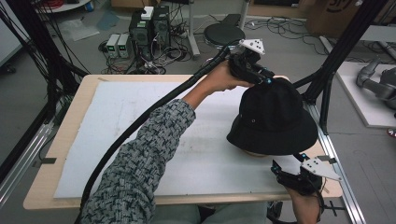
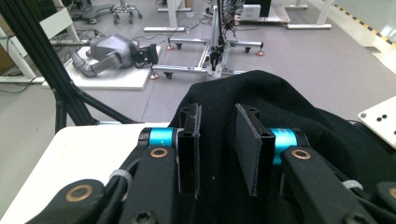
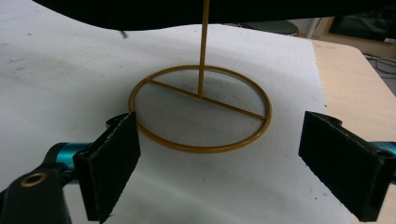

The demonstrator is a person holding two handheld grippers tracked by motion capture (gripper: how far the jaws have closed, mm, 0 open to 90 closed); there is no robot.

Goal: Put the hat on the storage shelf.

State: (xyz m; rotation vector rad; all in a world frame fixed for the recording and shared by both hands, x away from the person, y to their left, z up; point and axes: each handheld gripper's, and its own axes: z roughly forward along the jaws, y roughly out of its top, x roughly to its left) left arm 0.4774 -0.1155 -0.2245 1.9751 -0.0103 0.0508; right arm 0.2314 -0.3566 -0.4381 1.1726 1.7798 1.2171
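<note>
Hat: a black bucket hat (image 1: 272, 116) sits on top of a stand at the right side of the table, its brim hanging out all round; the crown (image 2: 261, 88) rises just ahead of the left gripper's jaws.
Stand: a thin gold stand (image 3: 202, 100) with a ring base crossed by one bar and an upright rod rising from the middle of that bar. The rod runs up under the dark brim at the top of the right gripper view.
Surface: a white foam sheet (image 1: 140, 135) covers most of a pale wooden table (image 1: 65, 135); the ring base lies flat on the sheet.
Left gripper: the left gripper (image 1: 254, 70) is up at the far side of the hat's crown, held by a hand reaching across the table in a grey patterned sleeve (image 1: 144, 158). In its own view (image 2: 219, 144) the jaws stand a narrow gap apart with black hat fabric between and below them; I cannot tell whether the pads are pinching the cloth.
Right gripper: the right gripper (image 1: 292, 175) is low at the near right corner of the table, just below the brim. In its own view (image 3: 233, 163) the jaws are spread wide, with nothing between them, aimed at the ring base and apart from it.
Room: computer boxes (image 1: 149, 28) and cables on the grey floor beyond the table.
</note>
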